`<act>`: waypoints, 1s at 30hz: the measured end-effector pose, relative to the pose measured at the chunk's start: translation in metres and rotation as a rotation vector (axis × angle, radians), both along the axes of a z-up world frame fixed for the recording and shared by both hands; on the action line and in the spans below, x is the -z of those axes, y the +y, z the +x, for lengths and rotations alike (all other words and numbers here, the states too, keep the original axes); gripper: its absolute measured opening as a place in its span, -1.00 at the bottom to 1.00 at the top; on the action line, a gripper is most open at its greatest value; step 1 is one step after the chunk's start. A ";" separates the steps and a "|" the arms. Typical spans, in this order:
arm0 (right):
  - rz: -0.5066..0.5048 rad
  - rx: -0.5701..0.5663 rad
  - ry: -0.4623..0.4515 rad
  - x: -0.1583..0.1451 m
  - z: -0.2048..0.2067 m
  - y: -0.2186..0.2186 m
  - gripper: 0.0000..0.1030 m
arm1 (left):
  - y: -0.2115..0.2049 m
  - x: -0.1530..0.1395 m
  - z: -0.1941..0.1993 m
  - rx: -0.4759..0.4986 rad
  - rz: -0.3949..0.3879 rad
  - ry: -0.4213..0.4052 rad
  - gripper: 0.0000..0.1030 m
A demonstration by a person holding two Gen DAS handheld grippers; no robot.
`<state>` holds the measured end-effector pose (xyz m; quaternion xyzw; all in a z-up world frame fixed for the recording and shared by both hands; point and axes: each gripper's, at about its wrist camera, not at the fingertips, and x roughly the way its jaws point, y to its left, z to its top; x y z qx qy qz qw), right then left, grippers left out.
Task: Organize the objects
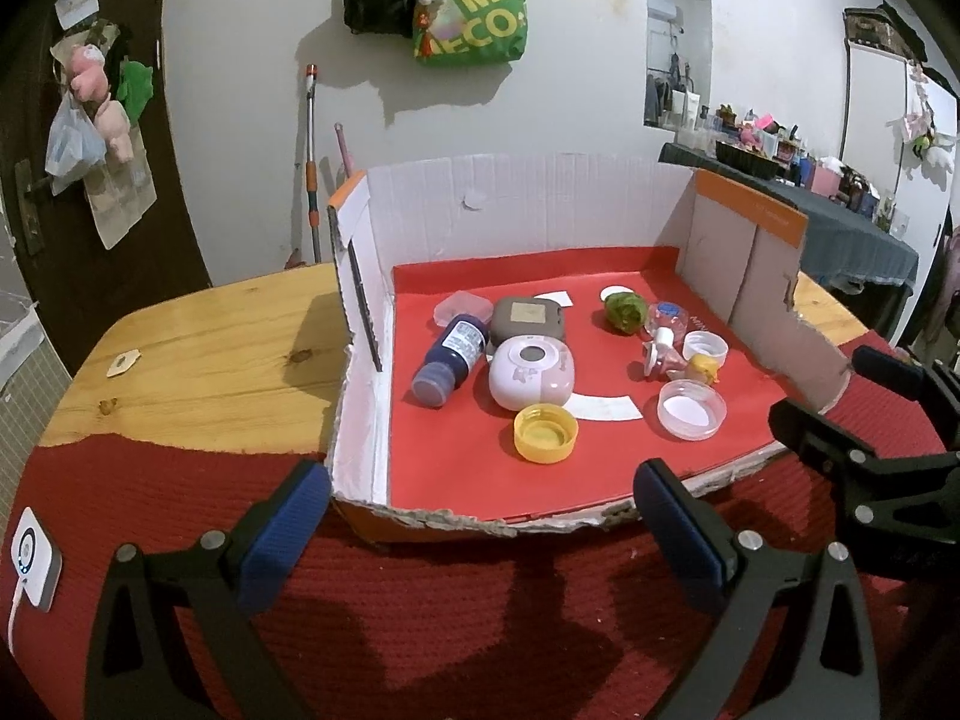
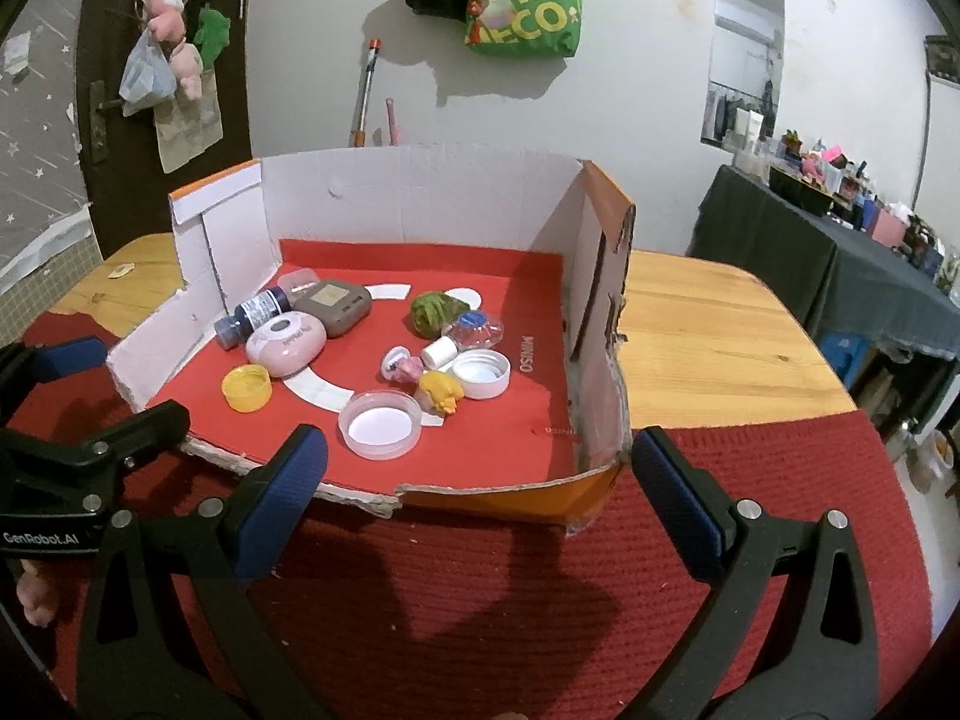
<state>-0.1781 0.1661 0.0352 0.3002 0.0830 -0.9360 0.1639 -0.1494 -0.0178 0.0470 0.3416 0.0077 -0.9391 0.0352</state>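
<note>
Now we hover before the box [image 1: 528,210].
Both our hand-held grippers, left [image 1: 480,516] and right [image 2: 480,498], gape empty over the bench [image 1: 198,348].

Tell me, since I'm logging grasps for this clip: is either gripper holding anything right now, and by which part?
Nothing is held. The left gripper and right gripper both stand open over the red mat, short of the box.

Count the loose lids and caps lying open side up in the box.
3. The yellow cap lies nearest the front edge, the clear round lid sits front right, and the white cap is just behind it beside the small toys. Others may hide under the clutter.
</note>
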 end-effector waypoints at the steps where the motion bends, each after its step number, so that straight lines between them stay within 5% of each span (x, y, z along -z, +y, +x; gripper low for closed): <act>1: -0.006 -0.003 0.006 -0.003 0.002 0.000 1.00 | 0.000 -0.001 0.001 -0.001 0.001 0.003 1.00; 13: -0.025 -0.039 0.035 -0.024 0.028 0.004 1.00 | 0.008 -0.016 0.023 0.012 0.008 0.032 1.00; 30: -0.017 -0.029 -0.003 -0.007 0.063 0.022 1.00 | 0.023 -0.001 0.058 0.006 0.019 -0.009 1.00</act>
